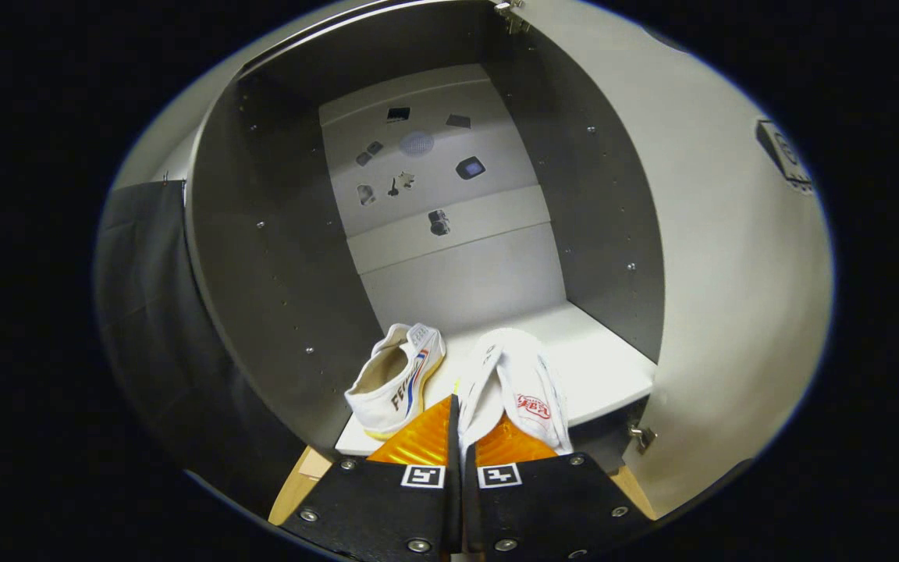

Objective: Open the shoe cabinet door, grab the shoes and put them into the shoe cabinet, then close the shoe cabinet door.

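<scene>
**Second shoe pinched by its rim over the shelf edge: risks from here**

The tool [459, 425] is nearly closed, its two fingers pressing from either side on a thin part of a white canvas sneaker [524, 386], apparently the collar or side wall. That sneaker hangs or rests just ahead of the fingers, over the front of the white shelf [613, 367] inside the shoe cabinet [262, 257]. Whether its sole already bears on the shelf cannot be told. The other white sneaker [396, 378], with coloured stripes on its side, stands on the shelf at about 10 o'clock from the fingertips, close to the cabinet's left wall and near the shelf's front edge. The cabinet door [730, 273] stands swung open at 3 o'clock.

What could go wrong, as I judge it:

- The grip is on soft canvas, not on the sole. The fabric may fold or slide between the fingers, so the shoe could twist and land on its side.
- If the tool lets go this far forward, the heel may overhang the shelf's front edge and tip out, or later block the door from closing.
- Pushing the held shoe deeper on a slant toward 11 o'clock could nudge the striped sneaker against the left wall or off the edge.
- The hinge [641, 435] sits at about 4 o'clock from the fingertips; a careless withdrawal that way could catch on it or on the door.
</scene>
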Tool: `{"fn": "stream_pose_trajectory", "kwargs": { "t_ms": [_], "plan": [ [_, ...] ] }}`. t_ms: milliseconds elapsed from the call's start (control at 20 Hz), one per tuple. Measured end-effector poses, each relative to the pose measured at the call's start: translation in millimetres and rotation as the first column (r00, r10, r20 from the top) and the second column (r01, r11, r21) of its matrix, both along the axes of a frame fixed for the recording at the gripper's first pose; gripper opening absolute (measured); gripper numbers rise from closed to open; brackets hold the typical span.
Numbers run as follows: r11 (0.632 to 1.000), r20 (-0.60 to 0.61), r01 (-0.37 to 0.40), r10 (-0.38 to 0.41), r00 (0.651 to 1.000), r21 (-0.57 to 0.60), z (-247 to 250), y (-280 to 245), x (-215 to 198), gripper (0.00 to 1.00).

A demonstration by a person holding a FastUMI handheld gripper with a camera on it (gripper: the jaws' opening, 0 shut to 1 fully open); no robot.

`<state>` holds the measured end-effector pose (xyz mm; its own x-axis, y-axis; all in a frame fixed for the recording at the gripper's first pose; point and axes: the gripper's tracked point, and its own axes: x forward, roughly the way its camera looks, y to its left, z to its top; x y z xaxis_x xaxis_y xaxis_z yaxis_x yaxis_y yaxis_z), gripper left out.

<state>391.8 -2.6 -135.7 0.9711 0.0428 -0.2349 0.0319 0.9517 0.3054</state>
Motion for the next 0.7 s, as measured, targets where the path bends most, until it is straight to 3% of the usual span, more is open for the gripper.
{"fn": "stream_pose_trajectory", "kwargs": {
  "t_ms": [450,700],
  "plan": [
    [1.0,-0.039,-0.031,0.03,0.999,-0.007,-8.5,-12.8,107.5,0.01],
    [0.998,-0.068,-0.052,0.049,0.996,-0.04,-17.9,-16.5,146.5,0.01]
  ]
}}
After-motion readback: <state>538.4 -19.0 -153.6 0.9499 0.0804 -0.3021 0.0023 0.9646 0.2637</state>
